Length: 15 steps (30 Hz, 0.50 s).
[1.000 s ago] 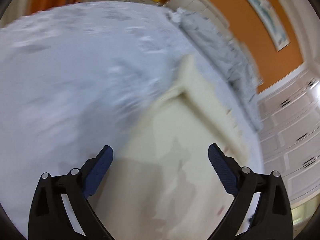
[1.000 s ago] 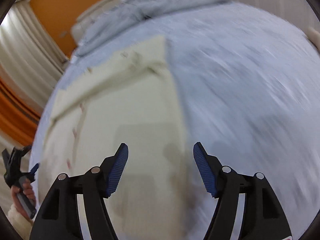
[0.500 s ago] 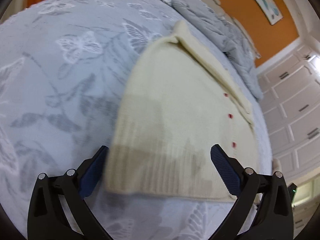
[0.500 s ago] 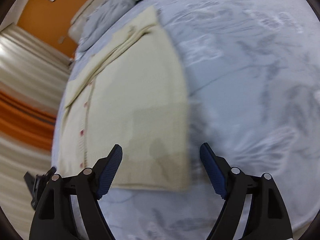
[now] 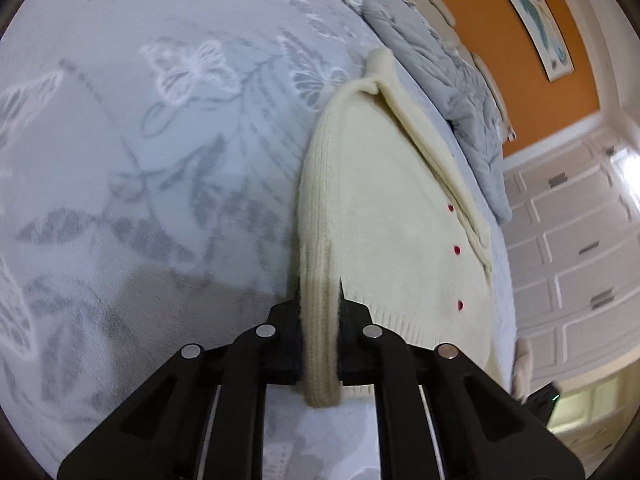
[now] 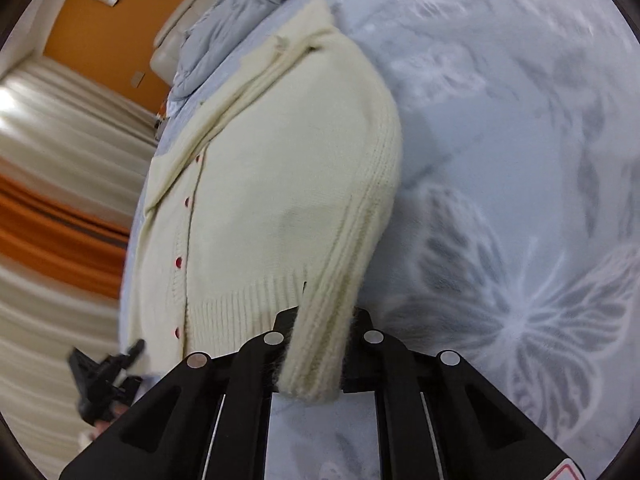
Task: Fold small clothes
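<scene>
A small cream knit cardigan (image 5: 384,216) with red buttons lies on the grey-blue butterfly-print bedspread (image 5: 140,152). My left gripper (image 5: 319,320) is shut on the ribbed hem at the cardigan's left bottom corner. The cardigan also shows in the right wrist view (image 6: 280,184), where my right gripper (image 6: 320,344) is shut on the ribbed hem at its right bottom corner. Both pinched corners are bunched up between the jaws. The left gripper shows small at the lower left of the right wrist view (image 6: 104,372).
A rumpled grey quilt (image 5: 448,80) lies beyond the cardigan's collar against a pale headboard (image 6: 180,28). An orange wall (image 5: 516,64) with a picture, white cabinet doors (image 5: 576,248) and pale curtains (image 6: 52,128) surround the bed. The bedspread (image 6: 520,160) stretches wide on both outer sides.
Both grippers were open and short of the hem; they have moved in and shut on the cardigan's two bottom corners, which now bunch up between the jaws.
</scene>
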Motion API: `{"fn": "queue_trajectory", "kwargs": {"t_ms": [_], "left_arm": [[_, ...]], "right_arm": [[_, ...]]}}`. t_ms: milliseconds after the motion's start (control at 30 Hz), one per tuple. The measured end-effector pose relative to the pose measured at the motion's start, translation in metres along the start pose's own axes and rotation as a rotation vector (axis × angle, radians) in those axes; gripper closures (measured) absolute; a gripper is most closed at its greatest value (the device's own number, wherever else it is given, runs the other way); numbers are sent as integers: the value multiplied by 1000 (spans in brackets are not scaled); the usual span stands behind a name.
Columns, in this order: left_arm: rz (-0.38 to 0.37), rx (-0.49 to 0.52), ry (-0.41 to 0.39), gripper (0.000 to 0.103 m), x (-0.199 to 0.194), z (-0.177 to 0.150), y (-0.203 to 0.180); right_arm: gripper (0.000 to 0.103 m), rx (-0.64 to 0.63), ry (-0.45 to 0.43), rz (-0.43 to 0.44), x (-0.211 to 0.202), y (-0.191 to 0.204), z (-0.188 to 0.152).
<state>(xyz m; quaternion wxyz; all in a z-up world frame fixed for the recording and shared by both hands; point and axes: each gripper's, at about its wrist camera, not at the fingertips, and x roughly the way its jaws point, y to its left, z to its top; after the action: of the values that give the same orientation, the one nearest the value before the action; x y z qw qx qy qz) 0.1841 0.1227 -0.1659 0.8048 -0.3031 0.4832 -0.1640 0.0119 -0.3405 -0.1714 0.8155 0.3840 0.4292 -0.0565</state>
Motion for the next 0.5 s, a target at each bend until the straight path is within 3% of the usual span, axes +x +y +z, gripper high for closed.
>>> {"fn": "queue_trajectory", "kwargs": {"t_ms": [200, 333, 500], "left_arm": [[-50, 59, -59, 96, -49, -1, -27], [-59, 99, -73, 96, -88, -18, -46], [-68, 125, -47, 96, -146, -61, -50]], "right_arm": [[96, -3, -91, 82, -53, 25, 1], [96, 39, -126, 116, -98, 28, -10], [96, 13, -71, 97, -142, 19, -49]]}}
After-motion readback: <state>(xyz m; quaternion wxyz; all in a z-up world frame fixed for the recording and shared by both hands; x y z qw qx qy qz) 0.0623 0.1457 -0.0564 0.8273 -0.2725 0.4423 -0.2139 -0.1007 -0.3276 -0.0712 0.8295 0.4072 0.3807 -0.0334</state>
